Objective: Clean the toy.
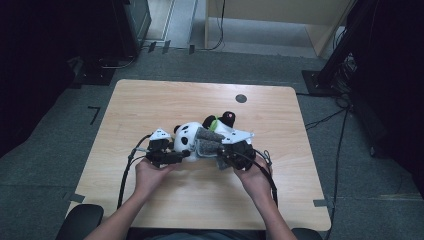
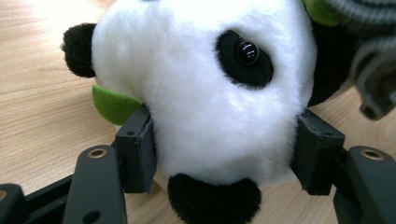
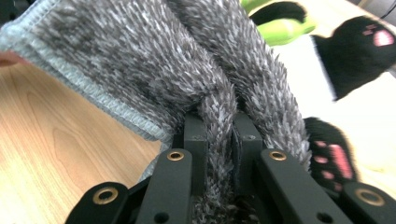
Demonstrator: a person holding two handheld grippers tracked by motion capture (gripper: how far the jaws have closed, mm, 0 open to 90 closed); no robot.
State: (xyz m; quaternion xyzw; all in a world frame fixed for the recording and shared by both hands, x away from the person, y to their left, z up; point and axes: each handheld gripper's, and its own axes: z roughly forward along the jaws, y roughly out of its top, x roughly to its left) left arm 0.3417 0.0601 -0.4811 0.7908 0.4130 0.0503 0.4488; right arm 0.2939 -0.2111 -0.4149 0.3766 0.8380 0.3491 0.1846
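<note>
While one plush panda lies near the middle of the wooden counter, two grippers work on it, one in each hand. In the high view the toy's long axis runs roughly from 8 o'clock to 2 o'clock: its white head points toward 8 o'clock and its black feet, one showing a pink paw print, toward 2 o'clock. A strip of green fabric sits at its neck.

One left gripper comes in from the 9 o'clock side, and its jaws stand partway closed with both pads pressed against the sides of the panda's head. In the left gripper view the white plush bulges between the two black pads, one black eye patch with a shiny eye faces the camera, one black ear shows at 10 o'clock, and a black patch of plush hangs at 6 o'clock between the jaws.

One right gripper reaches in from the 4 o'clock side. In the right gripper view its jaws are closed tight on a fold of one fuzzy grey knitted garment, which has a pale ribbed hem. The cloth spreads upward from the pinch toward 11 o'clock and 1 o'clock. In the high view the grey garment lies across the toy's body, just beside the head.

Two black paws with pink pads show in the right gripper view, at 2 o'clock and at 4 o'clock.
</note>
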